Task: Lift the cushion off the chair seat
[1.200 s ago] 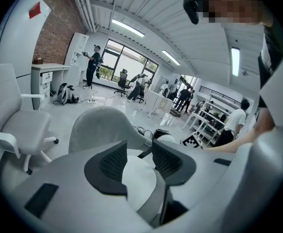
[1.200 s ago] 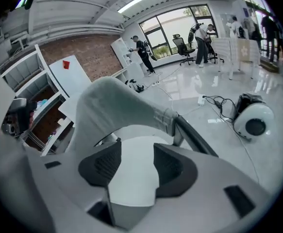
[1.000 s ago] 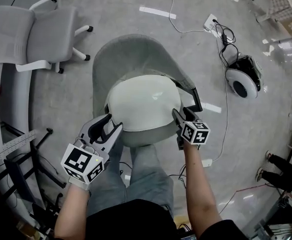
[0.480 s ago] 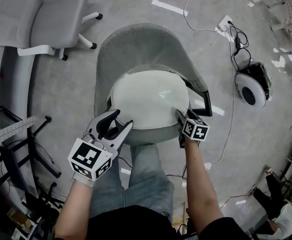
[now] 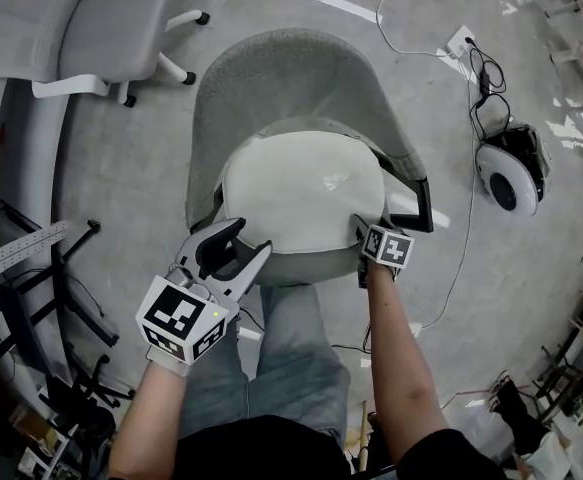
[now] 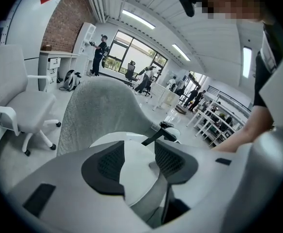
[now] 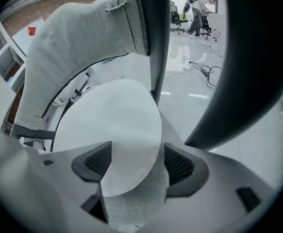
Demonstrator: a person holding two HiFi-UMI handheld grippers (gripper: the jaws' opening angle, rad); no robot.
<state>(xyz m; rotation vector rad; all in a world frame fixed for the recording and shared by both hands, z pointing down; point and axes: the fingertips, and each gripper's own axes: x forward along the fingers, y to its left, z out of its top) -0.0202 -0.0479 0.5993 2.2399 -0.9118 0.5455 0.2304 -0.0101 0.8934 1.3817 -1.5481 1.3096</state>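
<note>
A round white cushion (image 5: 301, 190) lies on the seat of a grey shell chair (image 5: 271, 83). My left gripper (image 5: 239, 251) is at the cushion's front left edge, and in the left gripper view the cushion (image 6: 131, 152) shows between its spread pads (image 6: 106, 161). My right gripper (image 5: 363, 230) points steeply down at the front right edge, beside the black armrest (image 5: 416, 193). The cushion's rim (image 7: 117, 125) lies between its pads (image 7: 180, 165) without being pressed. Both grippers' jaws have just been opening and stand open.
A white and grey office chair (image 5: 81, 28) stands at the far left. A round white wheeled device (image 5: 511, 173) with cables (image 5: 471, 53) lies on the floor to the right. A metal rack (image 5: 31, 268) is at the left. My legs are under the chair's front.
Both grippers have dropped closer to the cushion's front edge, the right one further and tipped more steeply down. Their jaws stand wider than before.
</note>
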